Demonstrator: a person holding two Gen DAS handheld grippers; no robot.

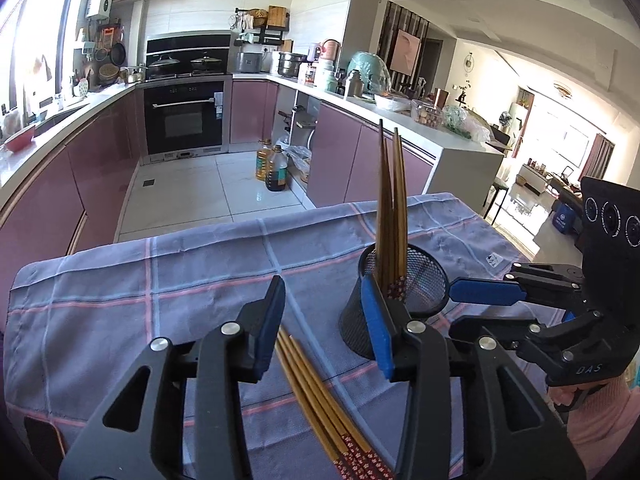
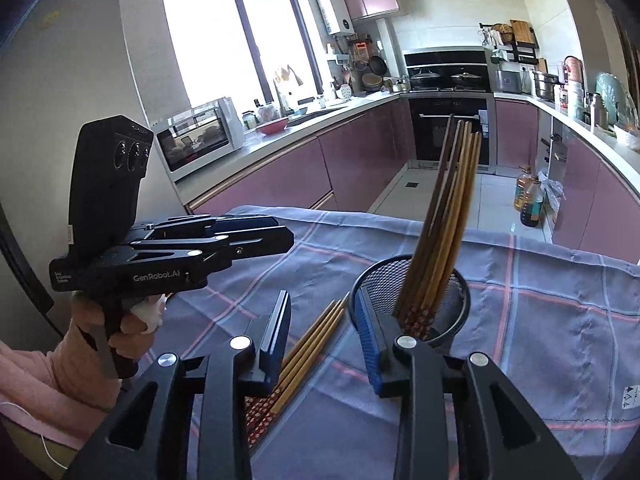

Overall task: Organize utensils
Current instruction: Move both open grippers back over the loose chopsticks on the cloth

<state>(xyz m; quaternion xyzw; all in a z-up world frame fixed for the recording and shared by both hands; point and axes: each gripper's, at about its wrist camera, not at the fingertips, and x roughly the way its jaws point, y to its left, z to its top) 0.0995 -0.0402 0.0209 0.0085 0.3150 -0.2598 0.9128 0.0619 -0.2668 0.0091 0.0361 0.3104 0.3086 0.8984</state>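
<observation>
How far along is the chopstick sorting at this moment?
Partly done: several chopsticks stand in the mesh cup. Nothing is in hand; the left hand-held gripper and right hand-held gripper are open. A bundle of loose chopsticks remains on the cloth.

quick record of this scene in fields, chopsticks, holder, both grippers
holder: black mesh cup upright on the checked cloth
in holder: a bunch of chopsticks, patterned ends down
on cloth: loose chopsticks lying flat beside the cup
left gripper: jaws open, holding nothing
right gripper: jaws open, holding nothing
</observation>
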